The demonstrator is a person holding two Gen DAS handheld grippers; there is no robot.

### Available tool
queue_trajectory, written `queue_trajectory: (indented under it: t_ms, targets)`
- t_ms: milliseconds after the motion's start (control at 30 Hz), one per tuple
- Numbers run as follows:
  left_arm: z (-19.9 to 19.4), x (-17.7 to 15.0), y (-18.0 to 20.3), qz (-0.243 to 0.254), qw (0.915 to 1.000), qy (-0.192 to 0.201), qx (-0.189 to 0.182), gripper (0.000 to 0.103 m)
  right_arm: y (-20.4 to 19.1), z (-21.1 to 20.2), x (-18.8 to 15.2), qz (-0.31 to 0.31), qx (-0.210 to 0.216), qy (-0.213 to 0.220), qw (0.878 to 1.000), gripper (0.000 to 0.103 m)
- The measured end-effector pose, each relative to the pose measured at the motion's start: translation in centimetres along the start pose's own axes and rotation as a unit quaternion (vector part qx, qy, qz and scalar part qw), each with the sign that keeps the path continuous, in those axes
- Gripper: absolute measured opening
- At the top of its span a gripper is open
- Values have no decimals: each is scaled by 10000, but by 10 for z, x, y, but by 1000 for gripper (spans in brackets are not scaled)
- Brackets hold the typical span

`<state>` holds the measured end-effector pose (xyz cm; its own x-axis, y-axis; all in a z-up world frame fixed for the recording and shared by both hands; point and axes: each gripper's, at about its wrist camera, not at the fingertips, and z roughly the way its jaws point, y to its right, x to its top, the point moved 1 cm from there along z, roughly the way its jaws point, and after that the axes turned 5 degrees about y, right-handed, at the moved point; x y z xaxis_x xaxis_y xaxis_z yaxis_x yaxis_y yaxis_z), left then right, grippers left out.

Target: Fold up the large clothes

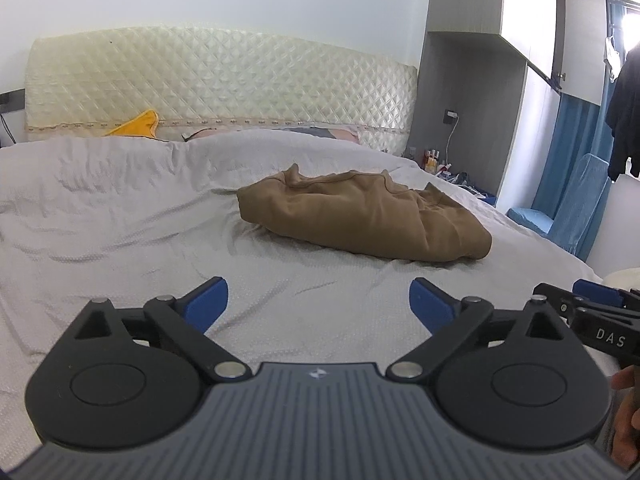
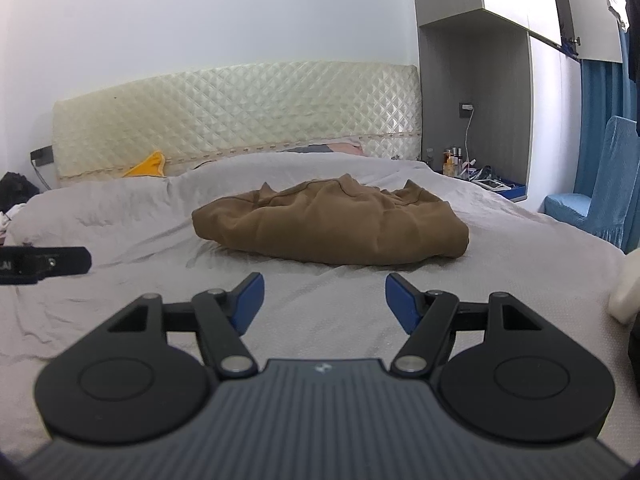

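Lying in a rough bundle on the grey bed cover (image 1: 120, 216), the brown garment (image 1: 360, 216) sits towards the right half of the bed, well short of the quilted headboard (image 1: 220, 80) and near the bed's right edge. Bare cover spreads wide to its left and in front of it, giving free room on those sides.

Both tools hover low over the near part of the bed, apart from the garment. The left hand-held gripper (image 1: 319, 300) stands wide open with nothing between its blue pads (image 1: 208, 304). The right hand-held gripper (image 2: 324, 304) is also open, somewhat narrower, and empty.

From the left wrist, part of the right tool shows at the right border, with fingers of a hand (image 1: 626, 412) on it, cut off by the frame. From the right wrist, a black finger of the left tool pokes in at the left border; this view also shows dark clutter (image 2: 16, 192) beside the bed's left side.

Both views show a yellow cloth (image 1: 138, 124) at the headboard, mostly hidden behind the cover's ridge, and a bedside shelf (image 2: 500, 188) with small bottles too small to read. The garment's far side and its sleeves cannot be made out.
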<state>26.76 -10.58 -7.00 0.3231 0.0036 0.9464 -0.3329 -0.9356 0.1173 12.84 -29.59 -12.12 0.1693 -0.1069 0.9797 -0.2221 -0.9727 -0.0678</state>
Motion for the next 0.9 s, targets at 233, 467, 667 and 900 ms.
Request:
queue_trajectory:
  t_ms: [233,467,667,900]
  targets:
    - [-3,-2,3,59,10000,-18,49,101,-4,-6,0,-10,-190,203,9996,103]
    - [-4,-1,3,6,9999,-41,147,101,-5,-4,0,-28,-202,145,9997,103]
    - [-4,0,3,-37,9998,-107,136,101,-2,-2,0,51,-218,111,9997,103]
    - [-4,0,3,-31,9998,-101,166,101,-2,-2,0,23,-219,116,9997,103]
